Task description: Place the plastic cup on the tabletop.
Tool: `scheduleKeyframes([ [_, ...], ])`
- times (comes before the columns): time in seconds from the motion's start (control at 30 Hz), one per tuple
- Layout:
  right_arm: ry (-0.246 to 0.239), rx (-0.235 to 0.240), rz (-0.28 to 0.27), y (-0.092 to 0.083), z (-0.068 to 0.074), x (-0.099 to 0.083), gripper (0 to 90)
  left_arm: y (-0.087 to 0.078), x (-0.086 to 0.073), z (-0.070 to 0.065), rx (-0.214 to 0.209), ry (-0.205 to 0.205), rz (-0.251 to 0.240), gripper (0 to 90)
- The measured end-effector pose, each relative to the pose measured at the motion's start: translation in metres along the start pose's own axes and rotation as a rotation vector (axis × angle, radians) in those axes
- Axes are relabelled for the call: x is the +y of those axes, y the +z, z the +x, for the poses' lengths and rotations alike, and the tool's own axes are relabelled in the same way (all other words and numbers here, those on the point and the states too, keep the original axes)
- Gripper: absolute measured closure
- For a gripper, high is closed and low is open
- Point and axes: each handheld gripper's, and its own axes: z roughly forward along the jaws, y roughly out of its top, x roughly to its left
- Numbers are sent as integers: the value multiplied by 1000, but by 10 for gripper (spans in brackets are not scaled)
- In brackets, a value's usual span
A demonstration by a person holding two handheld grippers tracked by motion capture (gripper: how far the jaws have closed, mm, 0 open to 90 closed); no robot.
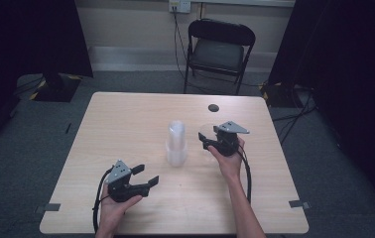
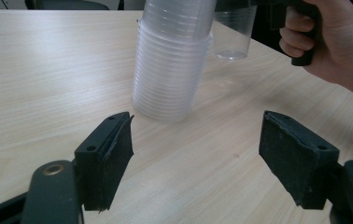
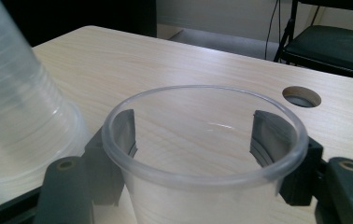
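An upside-down stack of clear plastic cups (image 1: 176, 144) (image 2: 172, 65) (image 3: 16, 107) stands mid-table. My right gripper (image 1: 204, 140) (image 3: 195, 128) is just right of the stack, shut on a single upright clear cup (image 1: 207, 135) (image 3: 202, 158) (image 2: 234, 32), one jaw against each side below the rim. Whether that cup rests on the table or hangs just above it I cannot tell. My left gripper (image 1: 146, 174) (image 2: 195, 154) lies near the front left, open and empty, its jaws pointing toward the stack from a short way off.
The light wooden table (image 1: 126, 114) has a round cable hole (image 1: 214, 107) (image 3: 301, 96) at the back right. A black folding chair (image 1: 218, 49) stands beyond the far edge. Dark curtains hang on both sides.
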Motion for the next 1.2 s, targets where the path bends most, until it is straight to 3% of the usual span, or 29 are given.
scheduleKeyframes([
  [0.57,25,-25,26,35,-11,-13,306,-4,-5,-2,-6,-8,-11,259],
  [0.8,0,-24,11,39,-11,-14,302,-4,-6,-3,-10,-8,-11,259],
  [0.97,37,-30,-6,39,-14,-23,299,-4,-7,-2,-10,-8,-6,271],
  [1.2,26,-30,-6,33,-12,-27,298,-3,-6,-3,-10,-12,-9,268],
])
